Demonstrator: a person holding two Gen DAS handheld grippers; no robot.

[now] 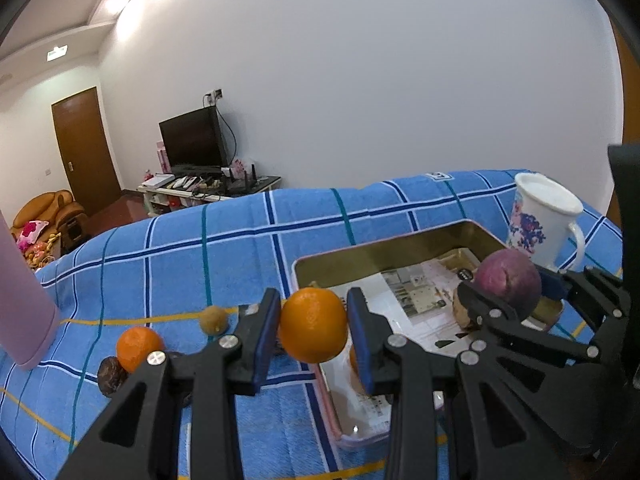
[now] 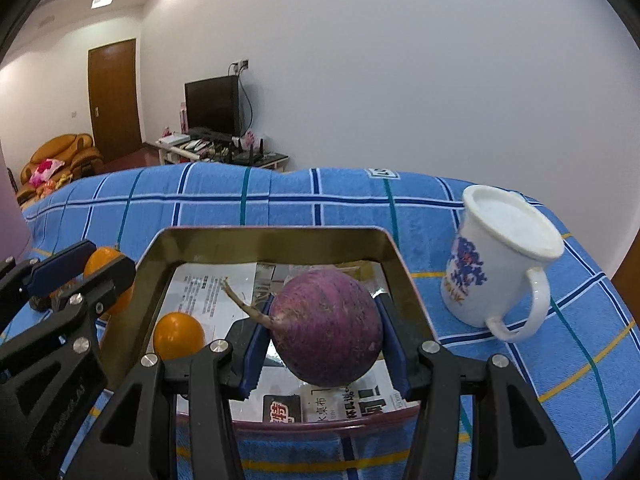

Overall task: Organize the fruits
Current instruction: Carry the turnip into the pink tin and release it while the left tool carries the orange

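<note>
My left gripper (image 1: pixel 314 326) is shut on an orange (image 1: pixel 313 325) and holds it above the left edge of a gold metal tray (image 1: pixel 384 248) lined with printed paper. My right gripper (image 2: pixel 326 334) is shut on a purple round radish (image 2: pixel 328 328) with a root tail, held over the tray (image 2: pixel 264 238); it also shows in the left wrist view (image 1: pixel 510 282). One small orange (image 2: pixel 179 335) lies inside the tray. Another orange (image 1: pixel 138 348), a dark brown fruit (image 1: pixel 110 376) and a small tan fruit (image 1: pixel 214 319) lie on the blue checked cloth left of the tray.
A white floral mug (image 2: pixel 500 268) stands right of the tray. A pink cylinder (image 1: pixel 24 300) stands at the far left. The blue checked cloth (image 1: pixel 200 248) covers the table. A TV stand, sofa and door are in the room behind.
</note>
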